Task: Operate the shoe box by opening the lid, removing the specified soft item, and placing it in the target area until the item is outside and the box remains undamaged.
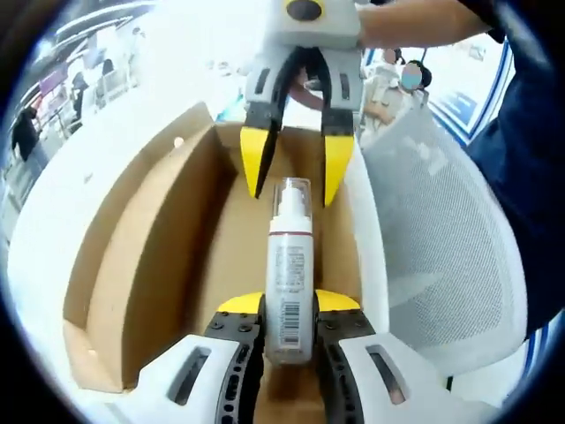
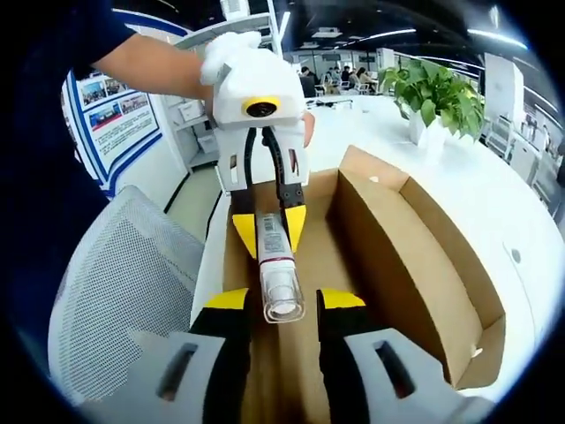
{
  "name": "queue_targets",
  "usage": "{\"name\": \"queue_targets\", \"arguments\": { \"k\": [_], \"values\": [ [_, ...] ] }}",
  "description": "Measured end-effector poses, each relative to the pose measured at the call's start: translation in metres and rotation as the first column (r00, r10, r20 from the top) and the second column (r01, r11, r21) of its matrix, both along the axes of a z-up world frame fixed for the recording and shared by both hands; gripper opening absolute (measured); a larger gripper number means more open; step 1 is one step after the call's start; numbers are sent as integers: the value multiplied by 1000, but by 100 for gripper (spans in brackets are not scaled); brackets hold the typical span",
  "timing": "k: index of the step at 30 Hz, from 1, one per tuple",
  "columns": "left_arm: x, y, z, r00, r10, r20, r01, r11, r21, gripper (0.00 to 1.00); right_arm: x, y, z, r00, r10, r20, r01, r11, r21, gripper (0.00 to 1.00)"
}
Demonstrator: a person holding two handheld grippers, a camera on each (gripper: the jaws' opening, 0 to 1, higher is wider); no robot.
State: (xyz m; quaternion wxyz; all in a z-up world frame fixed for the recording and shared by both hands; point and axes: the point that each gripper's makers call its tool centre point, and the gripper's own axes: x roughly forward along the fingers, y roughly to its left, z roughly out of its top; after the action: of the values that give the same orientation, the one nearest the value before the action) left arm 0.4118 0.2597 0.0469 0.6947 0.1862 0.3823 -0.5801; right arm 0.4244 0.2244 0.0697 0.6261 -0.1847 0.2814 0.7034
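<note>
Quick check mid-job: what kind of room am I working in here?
Likely an open-plan office or lab: a grey mesh office chair beside the white table, a potted green plant, and blue-and-white wall posters.

White table (image 2: 494, 212) carries open cardboard shoe box (image 2: 415, 256) (lid up), prob. a potted plant (image 2: 433, 93) too.
</note>
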Motion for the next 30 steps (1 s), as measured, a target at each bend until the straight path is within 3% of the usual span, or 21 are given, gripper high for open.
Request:
{"name": "queue_targets", "arguments": {
  "k": [11,22,30],
  "values": [
    [-1,-22,26,1000,13,-22,-15,991,-133,18,-5,15,25,998,-6,-70,12,996,91,23],
    [-3,-23,38,999,36,-21,-39,979,-199,18,-11,15,32,994,4,-109,8,994,111,27],
    [-7,-27,39,999,25,-27,-31,978,-207,18,-15,10,32,989,14,-145,-1,996,91,22]
  ]
}}
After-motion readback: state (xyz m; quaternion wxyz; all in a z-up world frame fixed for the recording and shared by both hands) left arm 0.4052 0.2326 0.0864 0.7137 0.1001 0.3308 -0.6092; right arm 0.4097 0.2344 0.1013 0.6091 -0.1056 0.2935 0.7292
